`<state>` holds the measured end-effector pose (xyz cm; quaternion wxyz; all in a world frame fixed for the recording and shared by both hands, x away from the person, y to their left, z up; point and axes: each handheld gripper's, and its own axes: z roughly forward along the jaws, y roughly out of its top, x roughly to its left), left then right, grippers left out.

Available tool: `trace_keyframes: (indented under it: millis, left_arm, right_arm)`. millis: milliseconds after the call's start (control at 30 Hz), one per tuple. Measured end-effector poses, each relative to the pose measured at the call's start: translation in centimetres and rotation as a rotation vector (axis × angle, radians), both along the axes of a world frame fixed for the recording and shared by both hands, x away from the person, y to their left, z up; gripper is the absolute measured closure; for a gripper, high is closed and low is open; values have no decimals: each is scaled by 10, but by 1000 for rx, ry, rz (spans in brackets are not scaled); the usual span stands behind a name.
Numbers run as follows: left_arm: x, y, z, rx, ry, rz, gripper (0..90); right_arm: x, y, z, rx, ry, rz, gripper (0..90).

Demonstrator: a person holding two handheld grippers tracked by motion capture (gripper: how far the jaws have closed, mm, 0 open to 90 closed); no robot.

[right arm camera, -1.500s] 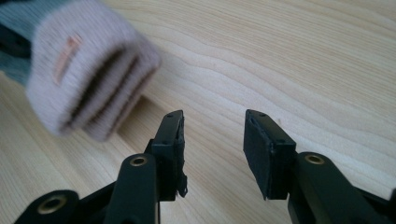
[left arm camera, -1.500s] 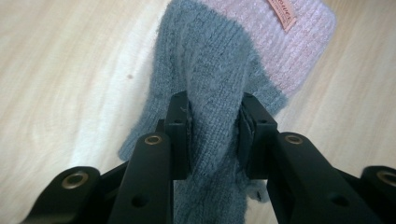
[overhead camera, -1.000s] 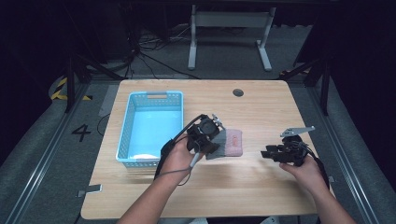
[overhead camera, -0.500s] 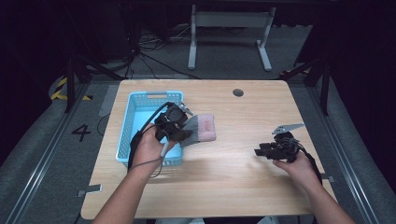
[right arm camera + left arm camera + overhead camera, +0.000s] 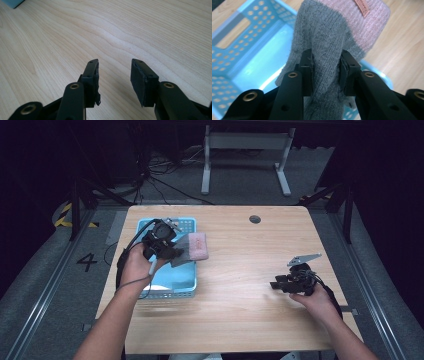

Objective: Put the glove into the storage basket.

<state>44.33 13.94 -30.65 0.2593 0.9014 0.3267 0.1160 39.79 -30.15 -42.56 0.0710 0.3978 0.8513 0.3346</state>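
My left tool (image 5: 172, 251) has swung the sock (image 5: 192, 247) from mid-worktop to the blue basket (image 5: 187, 287), clenched on its grey end; pink cuff overhangs the right rim. My right tool (image 5: 280, 284) idles agape.

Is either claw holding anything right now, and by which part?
The left claw grips a knitted grey-and-pink sock by its grey end, the pink end sticking out over the blue basket. The right claw is open, holding nothing.

Knit sock (image 5: 332, 35), grey with pink cuff and small tan label, pinched at its grey part, hanging in air over blue perforated basket (image 5: 172, 282), cuff past basket's right rim.
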Motion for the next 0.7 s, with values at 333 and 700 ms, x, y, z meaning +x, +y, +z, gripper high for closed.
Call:
trace_keyframes:
  millis: [333, 700]
  left_arm:
    - [37, 30, -8, 20, 27, 13, 684]
    - [66, 39, -32, 62, 52, 25, 679]
  right_arm:
    - [-10, -10, -2, -8, 1, -35, 587]
    - [-27, -19, -4, -14, 1, -78, 586]
